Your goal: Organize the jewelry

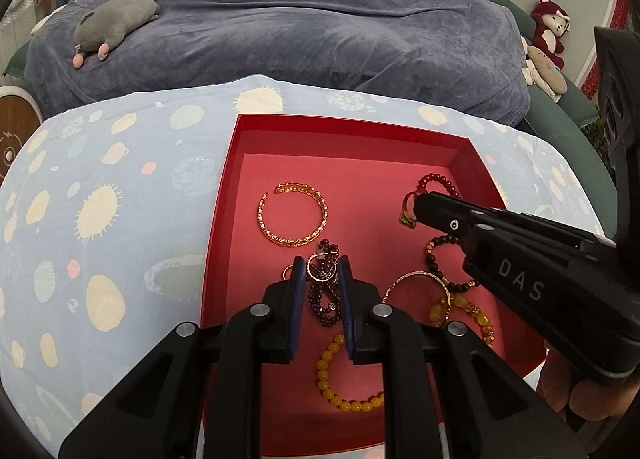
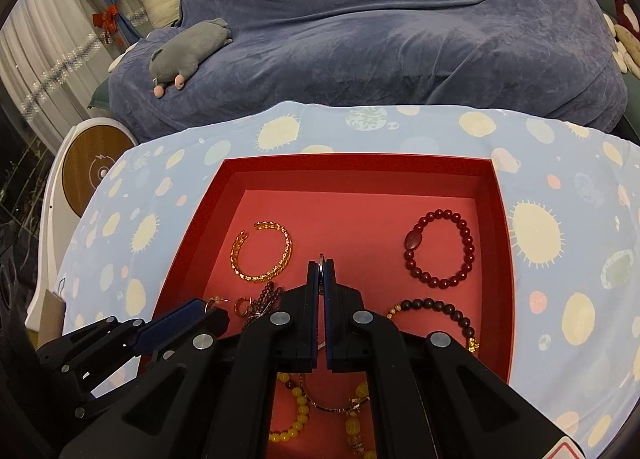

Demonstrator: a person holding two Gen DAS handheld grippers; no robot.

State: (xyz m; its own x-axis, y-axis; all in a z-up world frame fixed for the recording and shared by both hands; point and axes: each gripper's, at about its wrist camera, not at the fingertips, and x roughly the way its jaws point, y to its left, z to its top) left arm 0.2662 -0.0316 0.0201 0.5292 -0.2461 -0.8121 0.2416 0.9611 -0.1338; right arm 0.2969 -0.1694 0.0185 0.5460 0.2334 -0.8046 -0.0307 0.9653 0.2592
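Note:
A red tray (image 1: 224, 195) (image 2: 192, 219) on the patterned cloth holds jewelry. An orange chain bangle (image 1: 294, 215) (image 2: 262, 255) lies at its left. A dark red bead bracelet (image 2: 440, 249) lies at the right, a dark brown bead bracelet (image 2: 436, 309) below it. My left gripper (image 1: 320, 265) is open, its fingers either side of a small gold hoop earring (image 1: 319, 269) on a dark garnet bead strand (image 1: 324, 307). My right gripper (image 2: 321, 265) is shut on a ring (image 2: 321, 259); in the left wrist view a gold ring (image 1: 408, 209) hangs at its tip.
A yellow bead bracelet (image 1: 344, 387) and an amber bracelet with a thin bangle (image 1: 452, 303) lie at the tray's near side. A blue blanket (image 1: 300, 19) with a grey plush toy (image 1: 112, 23) lies behind the table. A round wooden-topped stool (image 2: 96, 167) stands at the left.

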